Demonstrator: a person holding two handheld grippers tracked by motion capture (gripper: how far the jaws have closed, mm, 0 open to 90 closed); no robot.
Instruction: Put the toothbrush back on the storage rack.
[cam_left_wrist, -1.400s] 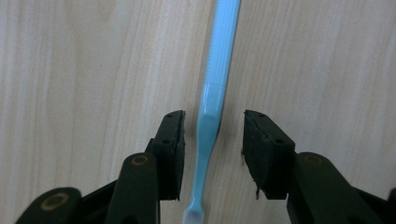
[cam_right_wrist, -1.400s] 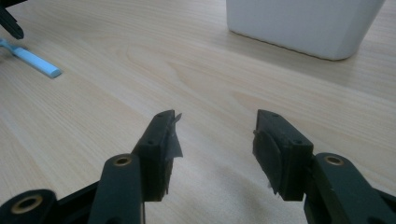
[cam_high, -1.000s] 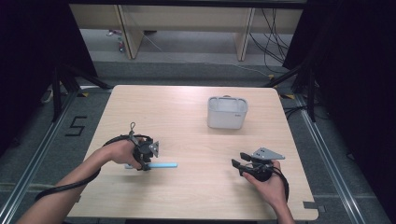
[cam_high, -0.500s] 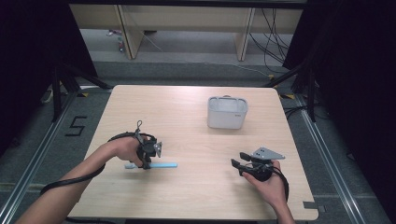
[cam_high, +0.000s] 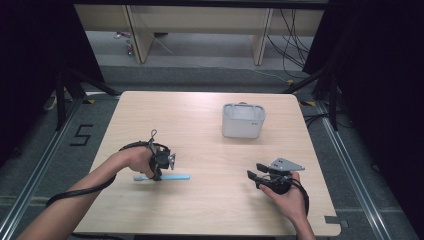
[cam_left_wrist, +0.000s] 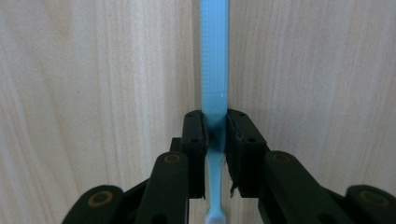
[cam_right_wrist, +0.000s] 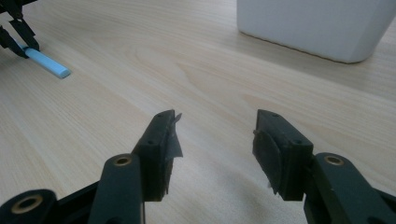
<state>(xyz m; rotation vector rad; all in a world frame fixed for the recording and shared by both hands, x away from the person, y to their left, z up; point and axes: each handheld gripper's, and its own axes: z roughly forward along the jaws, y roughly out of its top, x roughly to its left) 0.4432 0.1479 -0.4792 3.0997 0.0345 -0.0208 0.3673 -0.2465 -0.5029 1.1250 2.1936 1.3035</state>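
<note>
The grasping step is in hand: the left hand-held gripper (cam_left_wrist: 215, 154), its jaws just closed, is clamped on the slim light-blue plastic toothbrush (cam_left_wrist: 215, 70) lying flat on the pale wooden bench (cam_high: 200, 125), so a lift is judged next, while the right hand-held gripper (cam_right_wrist: 215, 149) is held open and empty.

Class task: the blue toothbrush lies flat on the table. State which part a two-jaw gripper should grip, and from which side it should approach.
Grip the blue toothbrush across its narrow neck, coming from above. It lies flat on the table, so only its two long sides are free for pads. The left gripper does just this, shut on the neck near the bristles.
</note>
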